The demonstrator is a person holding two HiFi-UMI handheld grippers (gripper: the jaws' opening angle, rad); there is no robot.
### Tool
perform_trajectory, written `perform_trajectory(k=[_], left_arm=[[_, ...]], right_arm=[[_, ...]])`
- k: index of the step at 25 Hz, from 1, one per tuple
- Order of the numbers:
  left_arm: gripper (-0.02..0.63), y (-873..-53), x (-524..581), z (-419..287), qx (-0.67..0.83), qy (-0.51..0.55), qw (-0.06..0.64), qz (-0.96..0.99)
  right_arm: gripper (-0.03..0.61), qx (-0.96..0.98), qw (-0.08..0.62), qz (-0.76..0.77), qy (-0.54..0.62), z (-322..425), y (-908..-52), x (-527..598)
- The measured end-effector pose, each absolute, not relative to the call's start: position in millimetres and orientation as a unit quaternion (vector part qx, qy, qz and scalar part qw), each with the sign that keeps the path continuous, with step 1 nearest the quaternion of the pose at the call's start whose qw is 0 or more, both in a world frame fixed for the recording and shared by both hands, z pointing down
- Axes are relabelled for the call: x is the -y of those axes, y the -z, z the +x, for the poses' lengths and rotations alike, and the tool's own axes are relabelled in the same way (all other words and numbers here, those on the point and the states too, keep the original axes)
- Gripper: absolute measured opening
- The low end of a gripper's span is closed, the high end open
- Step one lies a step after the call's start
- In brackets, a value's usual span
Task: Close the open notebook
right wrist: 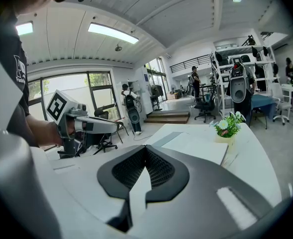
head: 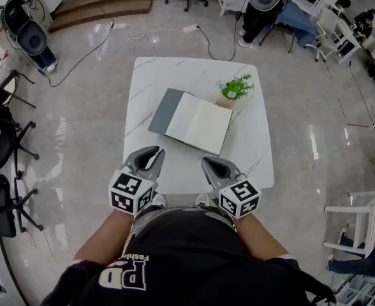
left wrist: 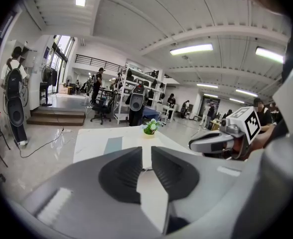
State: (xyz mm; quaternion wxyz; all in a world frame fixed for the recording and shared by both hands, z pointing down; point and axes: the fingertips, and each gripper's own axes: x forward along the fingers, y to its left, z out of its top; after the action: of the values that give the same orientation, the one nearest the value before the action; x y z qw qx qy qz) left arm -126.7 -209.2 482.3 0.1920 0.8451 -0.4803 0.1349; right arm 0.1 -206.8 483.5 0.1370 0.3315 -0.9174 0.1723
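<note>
The open notebook (head: 197, 123) lies flat on the white counter (head: 152, 75). It sits just on the person's side of the little potted plant (head: 236, 88), with its far right corner close against the pot. A grey cover leaf is spread out on the side away from the plant, and the white page block is on the side nearer it. The spread runs across in front of the person, a bit skewed. The fold runs roughly from the plant's end back toward the person.

Both tools are held low at the counter's near edge, farther from the plant than the notebook is, and neither touches it. The left gripper (head: 150, 153) has its fingers a narrow slit apart with nothing in the gap. The right gripper (head: 212, 163) has its fingers pressed together at the tips, also empty.

From where I stand, the notebook is straight ahead of both pairs of fingers. The left one points at the near corner of the grey leaf, on the side away from the plant. The right one points at the near edge of the white pages. I'd guess the grey leaf is the part to swing over toward the plant, and the left gripper is the nearer one to its free edge. It lies flat, so getting under it looks fiddly.
</note>
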Motion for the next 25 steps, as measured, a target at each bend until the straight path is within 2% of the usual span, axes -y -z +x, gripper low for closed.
perform_trajectory(k=[17, 25], left_arm=[[0.063, -494.2, 214.6, -140.0, 0.495, -0.122, 0.227, 0.830], [0.063, -511.7, 227.4, -151.3, 0.501, -0.145, 0.220, 0.825]], right_arm=[[0.000, 0.916, 0.136, 0.336, -0.173, 4.8, -482.2, 204.9], [0.000, 0.911, 0.134, 0.347, -0.176, 7.9, -484.1, 211.3]])
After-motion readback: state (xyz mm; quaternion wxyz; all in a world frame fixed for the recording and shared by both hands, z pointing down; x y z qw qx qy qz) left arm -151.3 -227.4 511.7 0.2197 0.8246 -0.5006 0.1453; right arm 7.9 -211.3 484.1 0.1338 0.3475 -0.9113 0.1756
